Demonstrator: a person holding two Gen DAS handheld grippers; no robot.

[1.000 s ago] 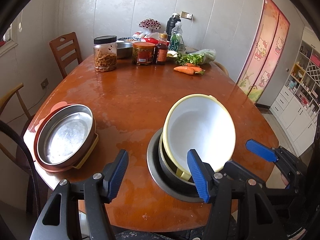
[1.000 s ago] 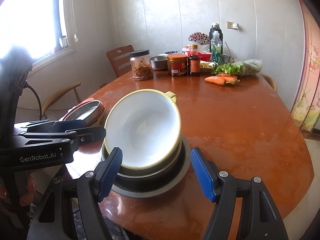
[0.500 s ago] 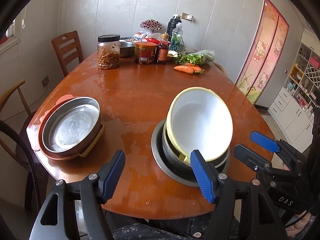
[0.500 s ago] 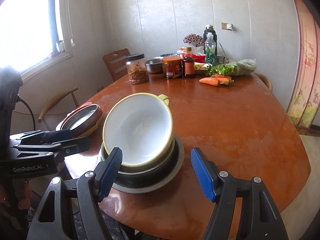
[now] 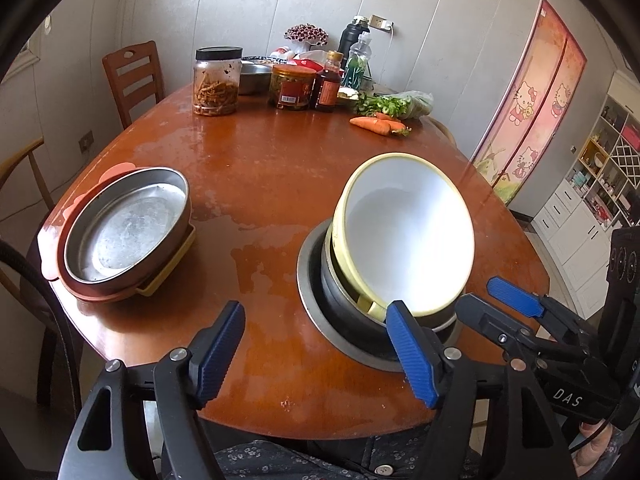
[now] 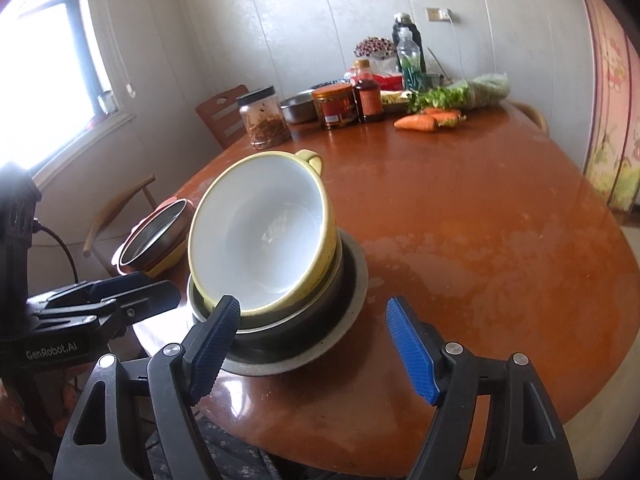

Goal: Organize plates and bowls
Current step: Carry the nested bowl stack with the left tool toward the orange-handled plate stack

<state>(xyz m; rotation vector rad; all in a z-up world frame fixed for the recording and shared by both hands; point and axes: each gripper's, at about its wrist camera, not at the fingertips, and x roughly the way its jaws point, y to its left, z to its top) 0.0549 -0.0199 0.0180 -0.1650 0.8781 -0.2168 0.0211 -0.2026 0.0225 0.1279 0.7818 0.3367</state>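
A yellow bowl (image 5: 404, 236) with a white inside sits tilted atop a stack of darker bowls (image 5: 352, 312) on a wide grey plate (image 5: 316, 320), near the front edge of a round brown tabletop (image 5: 280, 168). Its open mouth faces up and toward the cameras, the far rim raised and the near rim sunk into the stack. One small loop handle (image 6: 310, 159) juts from the high far rim, another shows at the low near rim, so the line between the handles runs from near to far, sloping upward.

To the left, apart from the stack, a shallow metal pan (image 5: 128, 224) lies flat and mouth-up on an orange-brown plate (image 5: 56, 236), with a yellow edge showing beneath.

The left gripper (image 5: 316, 352) hovers over the front edge of the tabletop, its jaws spread and just now widening, nothing between them; its right blue pad (image 5: 412, 354) stands just before the bowl's low rim. The right gripper (image 6: 310, 346) is likewise spread and has just been opening, the stack's near edge lying between its pads, which do not press on it.

At the far side stand jars (image 5: 216, 80), bottles (image 5: 328, 84), a metal basin (image 5: 252, 76), greens (image 5: 392, 104) and carrots (image 5: 372, 125).
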